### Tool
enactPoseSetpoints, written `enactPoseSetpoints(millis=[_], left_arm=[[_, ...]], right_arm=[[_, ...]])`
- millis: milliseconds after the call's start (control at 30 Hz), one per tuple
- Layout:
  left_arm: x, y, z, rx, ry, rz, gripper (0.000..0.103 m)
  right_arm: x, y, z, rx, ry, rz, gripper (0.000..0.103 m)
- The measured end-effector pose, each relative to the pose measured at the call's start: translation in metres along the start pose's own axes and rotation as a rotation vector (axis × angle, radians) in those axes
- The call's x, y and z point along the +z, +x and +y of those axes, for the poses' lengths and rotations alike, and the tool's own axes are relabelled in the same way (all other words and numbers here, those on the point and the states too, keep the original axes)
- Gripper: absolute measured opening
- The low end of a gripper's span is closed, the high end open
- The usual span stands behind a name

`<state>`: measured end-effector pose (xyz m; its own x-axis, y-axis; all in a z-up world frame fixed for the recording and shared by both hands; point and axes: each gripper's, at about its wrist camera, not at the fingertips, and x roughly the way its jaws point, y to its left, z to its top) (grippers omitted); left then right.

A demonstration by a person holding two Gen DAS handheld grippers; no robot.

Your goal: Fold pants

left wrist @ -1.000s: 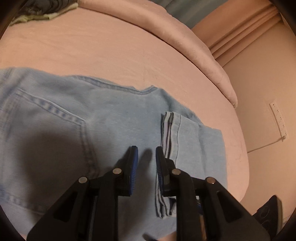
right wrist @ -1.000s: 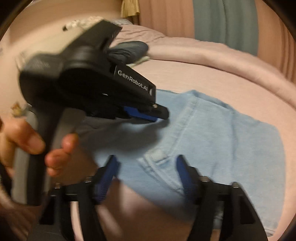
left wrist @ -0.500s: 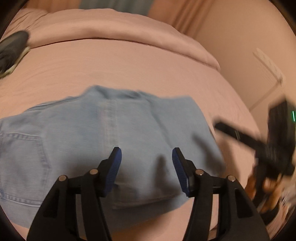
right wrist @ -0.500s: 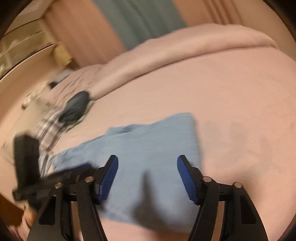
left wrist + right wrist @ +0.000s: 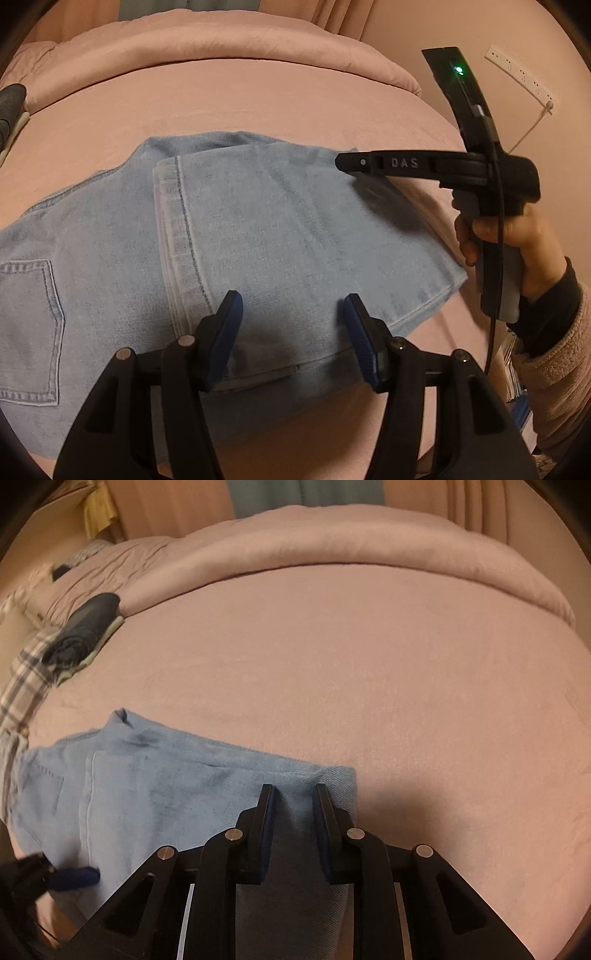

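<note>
The light blue pants (image 5: 258, 236) lie partly folded on the pink bed (image 5: 258, 107), their long axis running left to right across the left wrist view. The back pocket (image 5: 29, 332) sits at the far left, a leg hem with its stitched seam is laid over the middle, and a folded edge ends the stack at the right.

The left gripper (image 5: 291, 332) hangs over the near edge of the pants, its blue-padded jaws spread wide with denim showing between them; nothing is pinched there. Right of it, the right gripper (image 5: 347, 162) reaches in from the side, its tip at the far right corner of the fabric, with the person's right hand (image 5: 517, 243) wrapped around the handle.

In the right wrist view the pants (image 5: 155, 794) fill the lower left, and the right gripper (image 5: 293, 794) has its jaws drawn fairly near each other, a gap between them, over the right corner of the cloth. Whether they pinch the denim cannot be told.

A dark rolled garment (image 5: 85, 627) rests at the bed's far left edge, well apart from the pants, beside plaid fabric (image 5: 26, 686). A rolled pink duvet (image 5: 369, 546) lines the far side.
</note>
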<state>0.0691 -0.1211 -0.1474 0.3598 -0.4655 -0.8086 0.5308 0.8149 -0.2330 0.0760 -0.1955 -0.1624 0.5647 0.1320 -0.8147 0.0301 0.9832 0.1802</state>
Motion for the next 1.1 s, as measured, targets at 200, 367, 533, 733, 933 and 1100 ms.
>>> enactPoseSetpoints(millis=[200, 367, 533, 733, 933, 1100], left_arm=[[0.001, -0.004, -0.002, 0.0, -0.007, -0.01, 0.058], [0.004, -0.006, -0.001, -0.02, -0.023, -0.007, 0.061], [0.005, -0.006, -0.004, -0.026, -0.035, -0.006, 0.063], [0.004, -0.014, 0.01, -0.09, -0.14, -0.019, 0.064], [-0.014, -0.062, 0.048, -0.122, -0.315, -0.114, 0.065], [-0.05, -0.106, 0.098, -0.1, -0.489, -0.178, 0.072]], right_arm=[[-0.031, -0.043, -0.009, 0.106, 0.107, -0.07, 0.022], [-0.07, -0.081, 0.003, 0.147, 0.085, -0.106, 0.022], [-0.101, -0.078, 0.022, 0.148, 0.052, -0.044, 0.022], [-0.1, -0.06, 0.024, 0.108, 0.049, -0.059, 0.022], [-0.103, -0.065, 0.015, 0.16, 0.098, -0.08, 0.035], [-0.101, -0.072, 0.02, 0.261, 0.18, -0.116, 0.05]])
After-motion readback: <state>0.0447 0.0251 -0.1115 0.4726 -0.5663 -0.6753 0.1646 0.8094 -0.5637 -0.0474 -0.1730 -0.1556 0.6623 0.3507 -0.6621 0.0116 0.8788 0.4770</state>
